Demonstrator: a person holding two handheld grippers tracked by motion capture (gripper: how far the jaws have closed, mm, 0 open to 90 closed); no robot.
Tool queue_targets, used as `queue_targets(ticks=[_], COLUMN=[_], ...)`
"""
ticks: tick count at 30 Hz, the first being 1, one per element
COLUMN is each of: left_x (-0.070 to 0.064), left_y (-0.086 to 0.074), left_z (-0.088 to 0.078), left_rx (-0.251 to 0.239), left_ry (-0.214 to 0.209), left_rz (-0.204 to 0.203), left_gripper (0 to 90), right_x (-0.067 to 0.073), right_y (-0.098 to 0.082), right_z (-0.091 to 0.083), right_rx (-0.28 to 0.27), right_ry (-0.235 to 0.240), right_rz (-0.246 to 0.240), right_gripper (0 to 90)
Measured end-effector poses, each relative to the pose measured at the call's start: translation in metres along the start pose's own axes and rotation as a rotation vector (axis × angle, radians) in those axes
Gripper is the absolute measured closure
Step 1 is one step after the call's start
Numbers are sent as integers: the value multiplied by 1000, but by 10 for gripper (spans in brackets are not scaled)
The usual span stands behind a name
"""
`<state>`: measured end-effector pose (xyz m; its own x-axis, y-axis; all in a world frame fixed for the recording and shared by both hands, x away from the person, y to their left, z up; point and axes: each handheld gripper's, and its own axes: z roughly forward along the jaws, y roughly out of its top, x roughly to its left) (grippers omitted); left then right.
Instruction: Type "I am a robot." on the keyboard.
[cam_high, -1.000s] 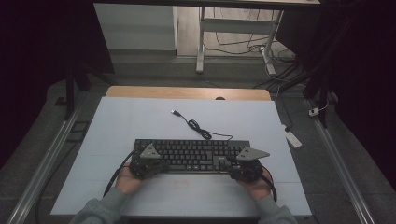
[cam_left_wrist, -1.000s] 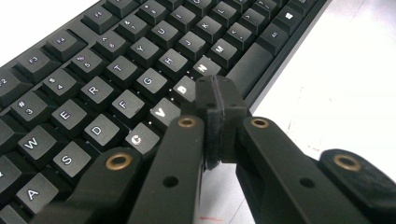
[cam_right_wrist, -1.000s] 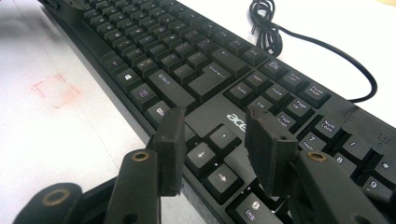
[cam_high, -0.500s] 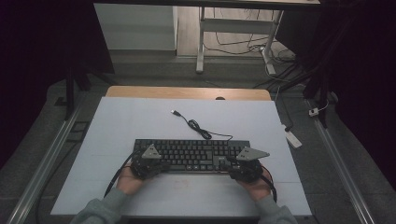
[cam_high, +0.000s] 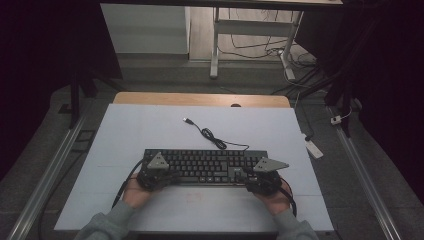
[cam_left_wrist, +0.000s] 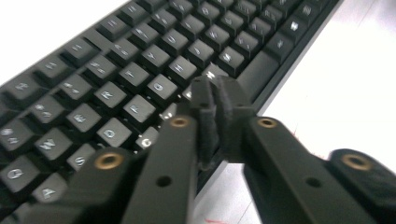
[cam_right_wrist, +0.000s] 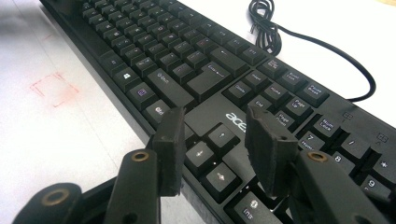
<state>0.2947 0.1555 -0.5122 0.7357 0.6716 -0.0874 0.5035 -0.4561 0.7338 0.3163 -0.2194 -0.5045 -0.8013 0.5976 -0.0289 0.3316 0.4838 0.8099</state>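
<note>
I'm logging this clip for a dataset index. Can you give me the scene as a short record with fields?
surface: pale table
main object: black keyboard, lying flat near the person's edge
cable: keyboard cable, loosely coiled behind it, plug lying free
left gripper: jaws shut, over the keyboard's letter keys
right gripper: jaws open, over the arrow keys
marks: faint red square mark on the table in front of the keyboard

I read "acer" in white on the black keyboard (cam_right_wrist: 233, 119) above its arrow keys. Keycaps say Enter, Shift, Delete, Home, Pause Break, Num Lock, 7, 8, 9; from the left gripper view, Q, W, E, A.
</note>
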Motion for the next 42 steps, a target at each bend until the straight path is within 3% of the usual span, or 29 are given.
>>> queue_targets(ticks=[5, 7, 15, 30, 42], left_x=[6, 10, 20, 26, 30], left_y=[-1, -1, -2, -3, -6], left_z=[-14, -20, -30, -37, -39], left_rx=[-31, -49, -69, -71, -76], left_ry=[18, 19, 40, 57, 85], left_rz=[-30, -65, -121, -138, -147], left_gripper=[539, 471, 340, 342, 462], right_x=[1, 1, 0, 0, 0], right_y=[0, 0, 0, -1, -1], right_z=[0, 0, 0, 1, 2], right_rx=[-7, -5, 4, 7, 16], right_ry=[4, 3, -10, -6, -11], right_rz=[-9, -12, -11, -15, -26], right_gripper=[569, 561, 545, 544, 544])
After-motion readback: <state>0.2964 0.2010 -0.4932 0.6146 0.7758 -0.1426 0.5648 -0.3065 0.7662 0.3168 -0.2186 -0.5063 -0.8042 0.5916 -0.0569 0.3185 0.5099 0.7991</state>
